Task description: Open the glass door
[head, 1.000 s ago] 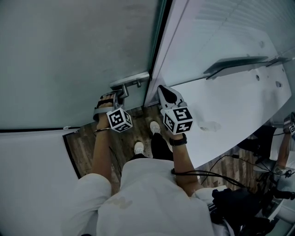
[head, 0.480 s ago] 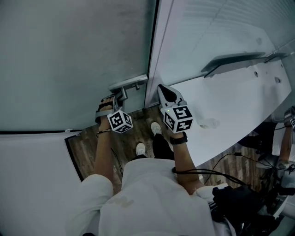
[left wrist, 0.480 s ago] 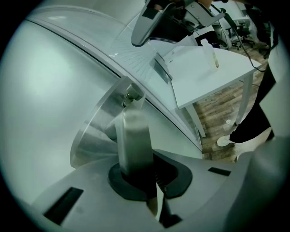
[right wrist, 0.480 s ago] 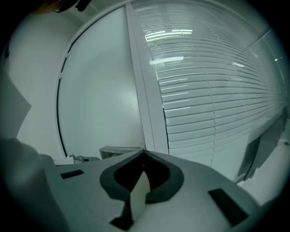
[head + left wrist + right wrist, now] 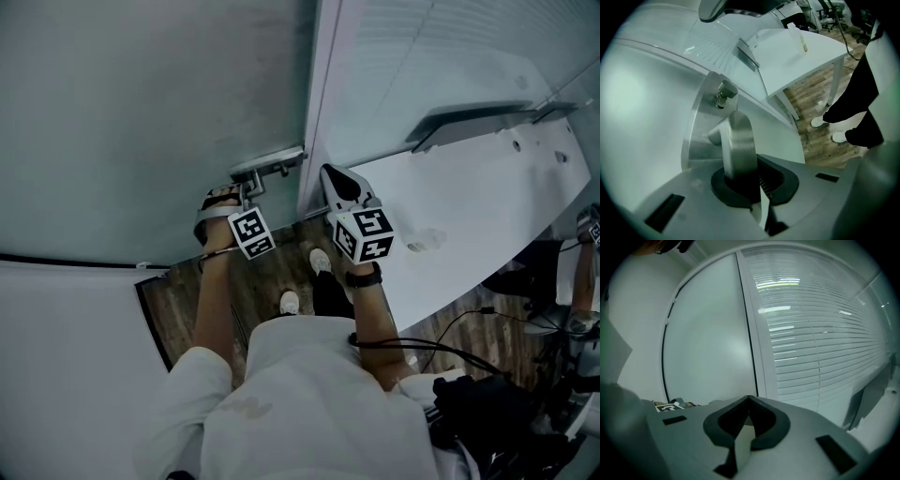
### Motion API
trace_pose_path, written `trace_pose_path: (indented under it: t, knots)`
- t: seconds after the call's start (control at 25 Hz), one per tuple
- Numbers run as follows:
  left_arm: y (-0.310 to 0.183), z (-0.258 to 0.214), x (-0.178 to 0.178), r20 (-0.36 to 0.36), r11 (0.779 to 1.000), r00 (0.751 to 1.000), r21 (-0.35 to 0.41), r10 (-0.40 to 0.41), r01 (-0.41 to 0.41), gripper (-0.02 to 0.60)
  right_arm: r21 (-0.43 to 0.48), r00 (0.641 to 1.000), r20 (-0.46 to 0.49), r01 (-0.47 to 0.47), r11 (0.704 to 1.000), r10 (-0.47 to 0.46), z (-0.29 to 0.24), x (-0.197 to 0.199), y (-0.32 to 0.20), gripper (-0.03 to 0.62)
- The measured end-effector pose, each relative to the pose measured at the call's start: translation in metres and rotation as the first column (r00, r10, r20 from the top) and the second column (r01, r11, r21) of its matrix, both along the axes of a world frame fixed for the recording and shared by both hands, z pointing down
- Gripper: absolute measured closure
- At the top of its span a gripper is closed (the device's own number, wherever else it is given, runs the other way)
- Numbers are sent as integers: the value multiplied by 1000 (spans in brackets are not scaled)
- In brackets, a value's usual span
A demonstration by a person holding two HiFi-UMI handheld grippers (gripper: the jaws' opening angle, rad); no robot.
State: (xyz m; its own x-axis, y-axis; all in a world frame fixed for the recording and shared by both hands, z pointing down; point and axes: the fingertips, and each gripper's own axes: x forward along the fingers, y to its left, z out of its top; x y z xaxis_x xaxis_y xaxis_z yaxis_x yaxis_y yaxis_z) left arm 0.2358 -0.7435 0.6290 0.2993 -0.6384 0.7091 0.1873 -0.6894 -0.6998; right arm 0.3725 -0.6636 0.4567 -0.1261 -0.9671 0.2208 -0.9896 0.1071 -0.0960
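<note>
The frosted glass door (image 5: 141,112) fills the upper left of the head view, with a metal lever handle (image 5: 267,161) near its right edge. My left gripper (image 5: 249,187) is shut on that handle. In the left gripper view the lever (image 5: 736,140) runs down into the hollow between the closed black pads (image 5: 780,180), below a small lock cylinder (image 5: 723,96). My right gripper (image 5: 330,174) hangs just right of the handle, by the white door frame (image 5: 319,103). It is shut and holds nothing. In its own view the right gripper (image 5: 749,401) points at the door (image 5: 712,343).
Slatted blinds (image 5: 820,343) sit behind the glass panel right of the frame. A white desk (image 5: 469,216) juts in from the right. Wood floor (image 5: 197,300) and my shoes (image 5: 286,302) lie below. Cables and dark gear (image 5: 487,403) crowd the lower right.
My left gripper has rolled while staying on the handle and shifted slightly right. My right gripper has risen a little beside the door frame.
</note>
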Motion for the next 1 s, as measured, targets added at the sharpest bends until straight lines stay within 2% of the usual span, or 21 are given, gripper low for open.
trace_pose_path:
  t: [0.36, 0.56, 1.0]
  knots:
    - [25, 13, -6, -10, 1000, 1000, 7, 28, -28, 577, 34, 1000, -22, -18, 999, 18, -4, -18, 32, 592]
    - [35, 8, -7, -28, 998, 999, 51, 44, -42, 578, 47, 999, -27, -20, 999, 21, -8, -31, 48, 592]
    - [64, 10, -11, -26, 995, 996, 53, 85, -84, 578, 66, 997, -22, -76, 995, 78, -10, -40, 83, 592]
